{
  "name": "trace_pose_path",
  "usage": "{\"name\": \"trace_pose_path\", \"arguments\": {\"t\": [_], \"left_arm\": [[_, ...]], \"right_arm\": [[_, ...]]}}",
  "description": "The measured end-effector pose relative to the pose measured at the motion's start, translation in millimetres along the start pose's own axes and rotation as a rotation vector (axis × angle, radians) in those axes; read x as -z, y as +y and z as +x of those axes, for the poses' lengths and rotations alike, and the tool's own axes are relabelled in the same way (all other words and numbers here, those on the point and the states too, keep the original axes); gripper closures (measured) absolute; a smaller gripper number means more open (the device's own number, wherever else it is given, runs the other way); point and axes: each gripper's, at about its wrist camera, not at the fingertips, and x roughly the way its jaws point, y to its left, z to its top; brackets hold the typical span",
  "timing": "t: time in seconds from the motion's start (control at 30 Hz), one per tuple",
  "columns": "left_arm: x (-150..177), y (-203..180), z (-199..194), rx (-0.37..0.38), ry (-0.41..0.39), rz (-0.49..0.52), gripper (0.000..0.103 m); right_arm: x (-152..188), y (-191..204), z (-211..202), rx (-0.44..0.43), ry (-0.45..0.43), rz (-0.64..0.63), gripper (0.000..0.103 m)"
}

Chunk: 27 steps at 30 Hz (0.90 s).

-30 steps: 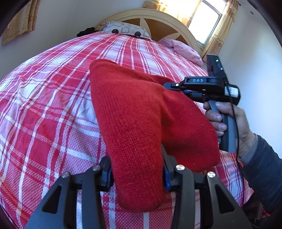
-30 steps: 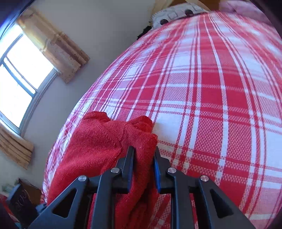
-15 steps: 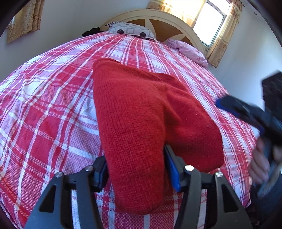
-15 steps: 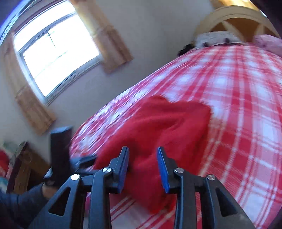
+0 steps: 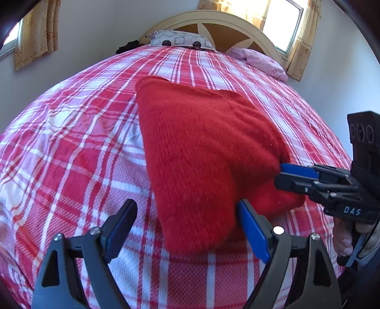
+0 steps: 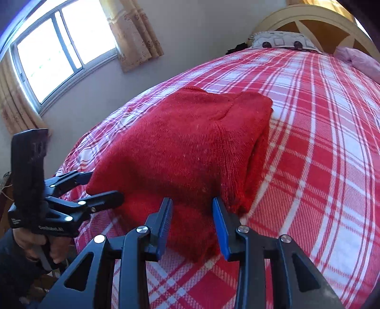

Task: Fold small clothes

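A folded red knit garment lies on the red and white plaid bedspread; it also shows in the right wrist view. My left gripper is open, its jaws wide apart around the garment's near end, not pinching it. My right gripper is open at the garment's near right corner, the cloth lying between its blue pads. In the left wrist view the right gripper touches the garment's right edge. In the right wrist view the left gripper sits at the garment's left edge.
A pale wooden headboard with a patterned pillow and a pink pillow stands at the far end. Windows with curtains are on the walls. The bed's near edge drops off beside my left hand.
Both grippers have let go of the garment. The left jaws opened wide. The right gripper moved from the far corner round to the near right edge and opened.
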Motion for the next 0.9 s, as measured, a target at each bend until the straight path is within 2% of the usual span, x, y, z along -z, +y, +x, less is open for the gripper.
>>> {"name": "trace_pose_path", "arguments": {"t": [0.07,0.1,0.13,0.17,0.2,0.3,0.4,0.6,0.7,0.9], "left_arm": [[5,-2,-9,-0.010,-0.022,0.018,0.015],[9,-3,-15,-0.021,-0.031,0.029,0.015],[12,-4,-22,-0.026,-0.042,0.037,0.015],[14,-5,-27,-0.025,-0.052,0.040,0.015],[15,-6,-36,-0.021,-0.072,0.043,0.015],[14,-13,-64,-0.015,-0.138,0.060,0.005],[12,-23,-95,-0.015,-0.230,0.098,0.003],[4,-35,-137,0.028,-0.337,0.132,0.002],[2,-42,-152,0.041,-0.380,0.143,0.000],[4,-51,-166,0.044,-0.419,0.161,0.000]], "right_arm": [[10,4,-10,0.040,-0.026,0.025,0.066],[13,5,-14,0.075,-0.035,0.039,0.062],[17,9,-19,0.122,-0.029,0.055,0.047],[18,11,-22,0.145,-0.033,0.067,0.040],[20,14,-29,0.156,-0.047,0.075,0.040],[22,29,-56,0.186,-0.119,0.091,0.040],[23,53,-84,0.212,-0.211,0.068,0.040],[26,102,-146,0.296,-0.366,-0.038,0.035],[29,125,-169,0.338,-0.427,-0.101,0.030],[33,142,-190,0.361,-0.483,-0.147,0.029]]}}
